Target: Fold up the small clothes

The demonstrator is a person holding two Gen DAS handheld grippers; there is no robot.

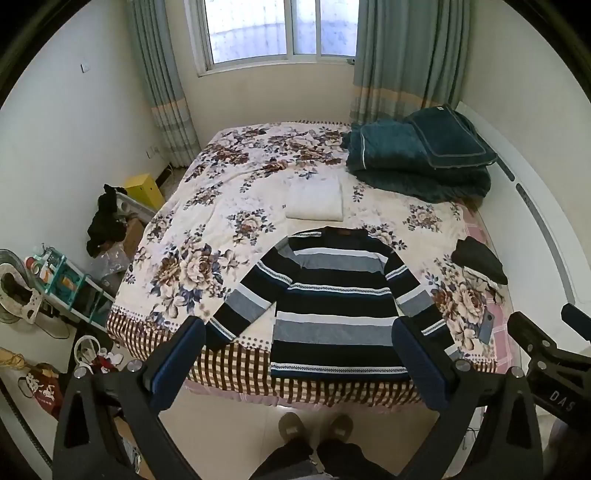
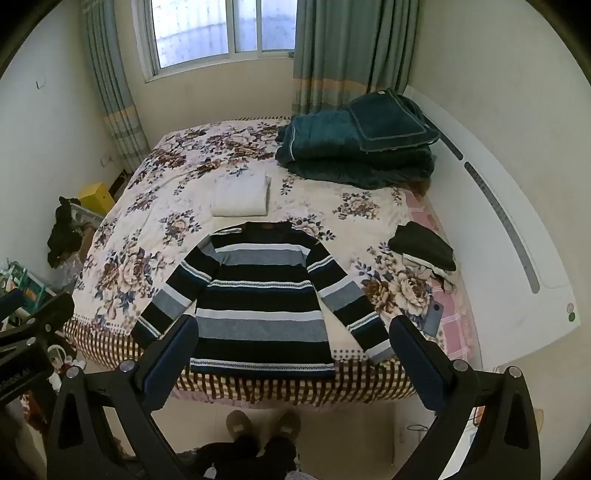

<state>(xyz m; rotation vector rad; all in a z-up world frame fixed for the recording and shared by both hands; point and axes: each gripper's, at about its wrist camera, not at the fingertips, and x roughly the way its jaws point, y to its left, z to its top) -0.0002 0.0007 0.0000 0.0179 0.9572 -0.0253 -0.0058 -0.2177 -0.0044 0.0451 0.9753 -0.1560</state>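
Left wrist view: the left gripper point(image 1: 299, 332) is held above the foot of the bed point(image 1: 221, 229), angled downward, its jaws spread wide and grasping nothing. A striped sweater point(image 1: 332, 306) in black, grey and white bands lies flat on the floral bedspread, neckline toward the window point(image 1: 280, 29), hem at the near edge of the bed, both sleeves angled outward and down. Beyond the neckline, just apart from it, sits a folded white garment point(image 1: 316, 203). A pile of dark teal bedding point(image 1: 417, 158) occupies the far right corner of the bed. A dark folded garment point(image 1: 478, 258) rests near the right edge, with a phone point(image 1: 487, 326) lying closer to the foot on the same side. Part of the right gripper's frame shows at the lower right of this view. Right wrist view: the right gripper point(image 2: 293, 332) is likewise held over the near edge of the bed, jaws released and empty, with the sweater's hem between and beyond the two fingers but not touched. The person's slippers point(image 2: 262, 424) stand on the tiled floor just before the bed. Clutter and a yellow box point(image 1: 146, 190) stand on the floor to the left of the bed.
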